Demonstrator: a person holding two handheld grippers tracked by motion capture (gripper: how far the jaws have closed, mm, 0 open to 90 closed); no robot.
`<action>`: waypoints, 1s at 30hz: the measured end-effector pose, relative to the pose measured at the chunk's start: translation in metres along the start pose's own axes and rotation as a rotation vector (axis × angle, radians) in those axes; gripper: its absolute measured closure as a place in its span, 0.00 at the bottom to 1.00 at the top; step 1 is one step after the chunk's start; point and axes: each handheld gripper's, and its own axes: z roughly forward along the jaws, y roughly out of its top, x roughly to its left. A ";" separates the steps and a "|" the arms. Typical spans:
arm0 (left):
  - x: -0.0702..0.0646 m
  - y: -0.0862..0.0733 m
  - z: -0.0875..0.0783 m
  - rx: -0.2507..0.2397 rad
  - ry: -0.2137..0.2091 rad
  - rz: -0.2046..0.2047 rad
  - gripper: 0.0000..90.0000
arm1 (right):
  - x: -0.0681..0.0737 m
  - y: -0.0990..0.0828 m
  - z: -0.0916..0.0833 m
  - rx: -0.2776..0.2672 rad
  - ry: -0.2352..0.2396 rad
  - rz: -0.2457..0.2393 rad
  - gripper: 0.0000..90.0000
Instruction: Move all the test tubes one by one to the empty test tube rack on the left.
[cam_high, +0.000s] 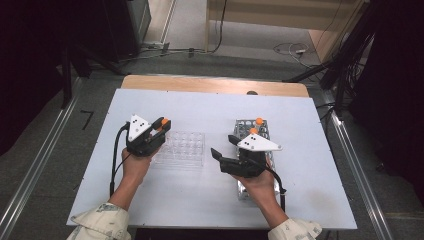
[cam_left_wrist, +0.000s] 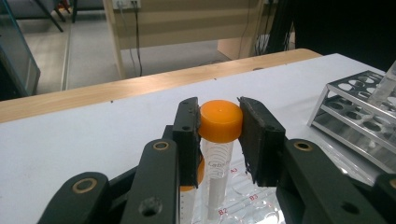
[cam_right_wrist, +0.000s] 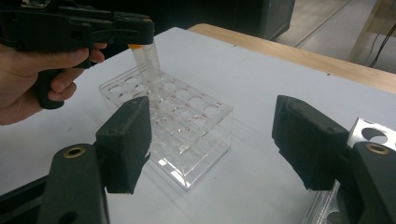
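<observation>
My left gripper (cam_left_wrist: 218, 112) is shut on the orange cap of a clear tube (cam_left_wrist: 219, 172), which stands upright with its lower end down in the clear acrylic rack (cam_high: 182, 147). A second orange cap shows lower down behind the left jaw. In the high view the left gripper (cam_high: 161, 125) hovers over the rack's left end. My right gripper (cam_right_wrist: 212, 135) is open with nothing between its jaws, and it points at the clear rack (cam_right_wrist: 187, 116) from the right. In the high view the right gripper (cam_high: 223, 146) sits between the two racks.
A metal tube rack (cam_high: 245, 125) stands right of centre under the right hand, holding two orange-capped tubes (cam_high: 259, 120) at its far end. The white tabletop (cam_high: 200, 200) ends in a wooden strip at the back. Cables and stands lie on the floor beyond.
</observation>
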 end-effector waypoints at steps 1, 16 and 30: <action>0.000 0.000 0.000 -0.003 0.002 0.001 0.76 | 0.000 0.000 0.000 0.000 0.000 0.001 0.30; -0.001 -0.001 -0.001 -0.014 -0.001 0.017 0.63 | -0.001 0.000 -0.001 -0.001 -0.002 0.003 0.30; -0.010 0.013 -0.009 -0.065 -0.041 -0.024 0.32 | -0.020 0.000 -0.026 -0.053 -0.062 0.017 0.30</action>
